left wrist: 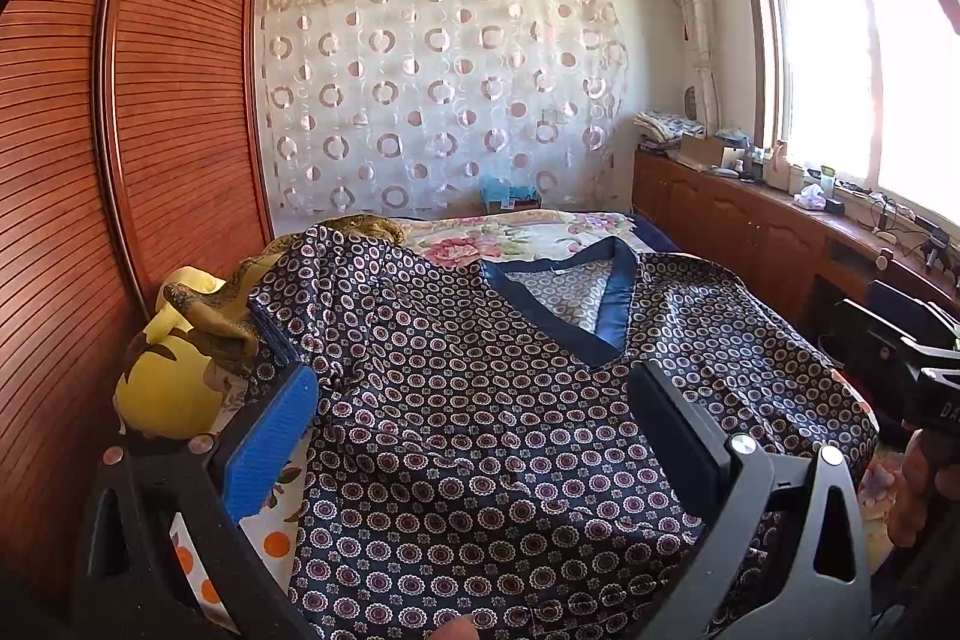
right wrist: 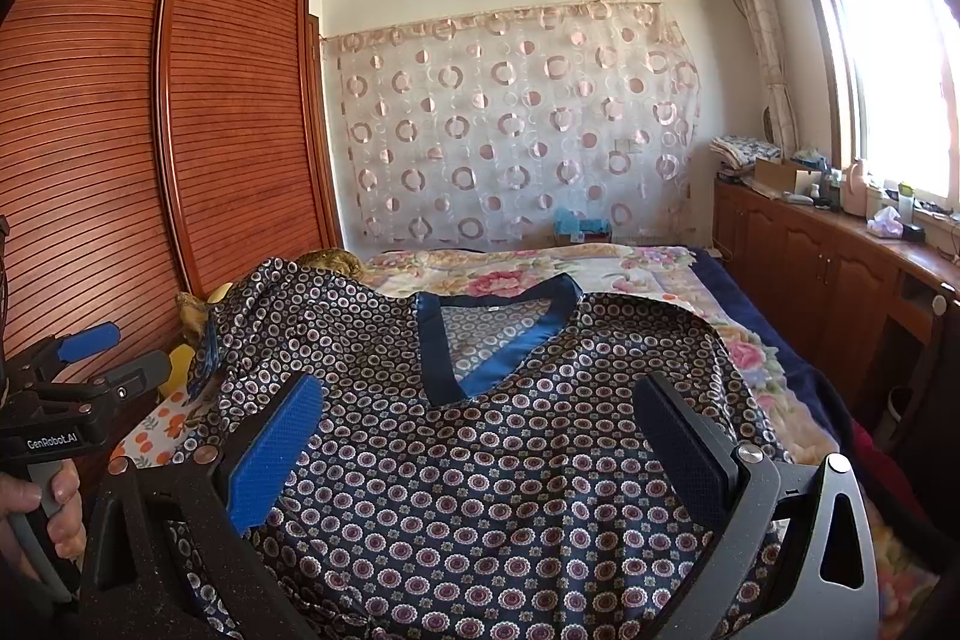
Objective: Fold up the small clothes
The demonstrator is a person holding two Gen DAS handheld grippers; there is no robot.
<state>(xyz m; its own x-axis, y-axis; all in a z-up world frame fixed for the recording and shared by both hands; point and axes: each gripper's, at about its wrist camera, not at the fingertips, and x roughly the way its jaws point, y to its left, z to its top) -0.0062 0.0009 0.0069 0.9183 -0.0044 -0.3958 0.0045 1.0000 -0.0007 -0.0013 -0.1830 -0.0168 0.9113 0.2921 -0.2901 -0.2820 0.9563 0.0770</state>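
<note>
From the left wrist, the patterned top point(left wrist: 480, 400) lies spread face-up on the bed point(left wrist: 540, 232), unfolded; the left gripper point(left wrist: 474, 436) hovers above it with jaws spread, holding nothing. Its sleeve drapes over a yellow pillow point(left wrist: 168, 388), which may snag the fold. From the right wrist, the right gripper point(right wrist: 480, 442) is likewise released above the hem; next, probably, pinching an edge.

Navy circle-patterned top point(left wrist: 480, 430) with blue V-neck trim point(left wrist: 612, 307), floral bedspread point(left wrist: 528, 235)
</note>
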